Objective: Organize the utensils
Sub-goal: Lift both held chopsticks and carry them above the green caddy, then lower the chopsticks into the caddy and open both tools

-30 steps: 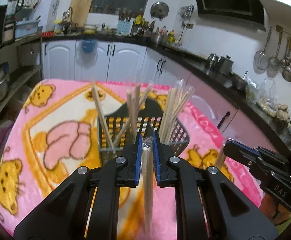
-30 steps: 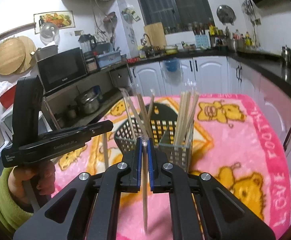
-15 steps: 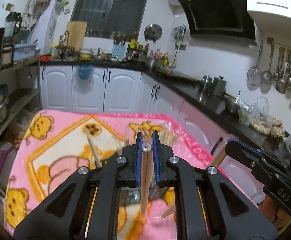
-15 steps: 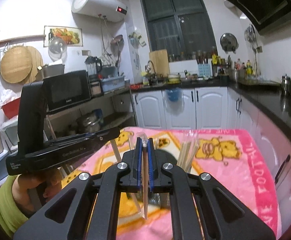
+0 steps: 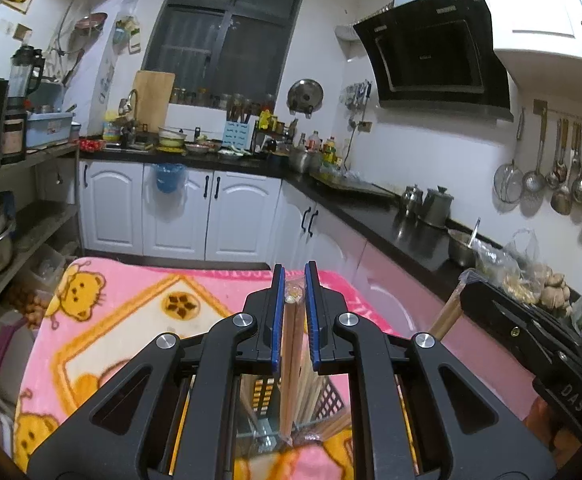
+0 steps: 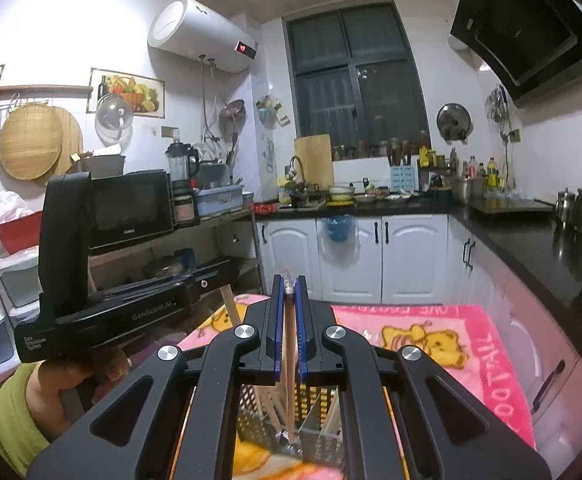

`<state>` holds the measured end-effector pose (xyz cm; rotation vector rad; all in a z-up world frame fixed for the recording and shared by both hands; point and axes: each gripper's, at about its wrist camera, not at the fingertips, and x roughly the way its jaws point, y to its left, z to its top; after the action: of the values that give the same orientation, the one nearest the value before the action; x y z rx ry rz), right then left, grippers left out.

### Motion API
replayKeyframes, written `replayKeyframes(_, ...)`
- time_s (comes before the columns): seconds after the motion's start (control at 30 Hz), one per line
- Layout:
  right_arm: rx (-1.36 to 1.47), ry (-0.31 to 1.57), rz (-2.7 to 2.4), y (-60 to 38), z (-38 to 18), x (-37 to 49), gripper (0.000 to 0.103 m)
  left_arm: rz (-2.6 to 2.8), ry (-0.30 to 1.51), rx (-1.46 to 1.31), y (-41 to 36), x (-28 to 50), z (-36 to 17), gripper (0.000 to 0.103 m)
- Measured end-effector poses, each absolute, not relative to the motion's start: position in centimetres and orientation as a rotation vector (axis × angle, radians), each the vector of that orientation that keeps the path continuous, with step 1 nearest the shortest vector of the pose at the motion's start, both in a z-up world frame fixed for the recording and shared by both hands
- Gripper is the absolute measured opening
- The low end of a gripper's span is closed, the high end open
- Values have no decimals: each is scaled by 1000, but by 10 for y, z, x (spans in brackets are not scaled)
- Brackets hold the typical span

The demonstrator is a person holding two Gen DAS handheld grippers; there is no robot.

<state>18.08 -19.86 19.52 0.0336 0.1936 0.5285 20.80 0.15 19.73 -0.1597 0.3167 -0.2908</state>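
Left chopsticks (image 5: 291, 344) — a wrapped bundle, clamped between the blue pads (image 5: 277, 320) of the left tool (image 5: 292, 320), running from the fingertips down toward the basket (image 5: 327, 400) below. The lower end sits at or in the basket; can't tell which compartment from the left wrist view. Right chopsticks (image 6: 289, 344) — thinner wrapped pair, pinched in the right tool (image 6: 289, 324), jaws nearly together on it, roughly upright, lower tip down inside the basket (image 6: 251, 412) near a divider. Other chopsticks lean in the compartments either side. Basket is black mesh, standing on the pink bear blanket (image 5: 131, 312) that covers the surface; it lies directly under both tools, mostly hidden by the tool bodies. Each tool shows in the other's camera: the right tool's body at the right edge of the left view with a wooden stick (image 5: 445, 314) poking out beside it, the left tool at the left of the right view, gripped by a hand (image 6: 91, 368) in a green sleeve. Around: white cabinets (image 6: 351, 256), dark counter (image 5: 391, 220), range hood (image 5: 431, 44), window (image 6: 355, 72), microwave (image 6: 131, 208) on a shelf, water heater (image 6: 203, 36) on the wall.
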Motion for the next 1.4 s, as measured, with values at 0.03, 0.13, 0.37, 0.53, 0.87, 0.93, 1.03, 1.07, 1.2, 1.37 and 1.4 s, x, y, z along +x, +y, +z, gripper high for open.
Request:
replayKeyframes(0.03, 34, 190, 526, -200, 196, 182, 6, -289, 313, -159, 2, 209, 199, 6)
replayKeyframes(0.13, 33, 180, 518, -200, 199, 188, 6, -276, 294, -152, -1, 214, 203, 6)
replayKeyframes(0.37, 34, 157, 493, -203, 206, 197, 6, -260, 286, -145, -6, 226, 207, 6)
replayKeyframes(0.53, 26, 142, 473, -204, 207, 202, 6, -248, 278, -135, -7, 232, 205, 6)
replayKeyframes(0.87, 16, 170, 464, -201, 186, 220, 6, -252, 301, -124, -14, 240, 187, 6)
replayKeyframes(0.93, 14, 186, 456, -200, 179, 225, 6, -255, 305, -126, -14, 241, 183, 6)
replayKeyframes(1.03, 27, 214, 452, -200, 168, 232, 6, -255, 311, -117, -17, 242, 175, 6)
replayKeyframes(1.07, 32, 222, 451, -201, 165, 234, 6, -255, 313, -115, -17, 242, 173, 6)
replayKeyframes(1.2, 50, 246, 443, -202, 154, 240, 6, -257, 336, -118, -19, 245, 162, 6)
replayKeyframes(1.37, 65, 271, 438, -203, 144, 244, 6, -268, 368, -116, -22, 248, 148, 6)
replayKeyframes(1.4, 67, 275, 437, -203, 142, 244, 6, -269, 372, -114, -23, 249, 146, 6)
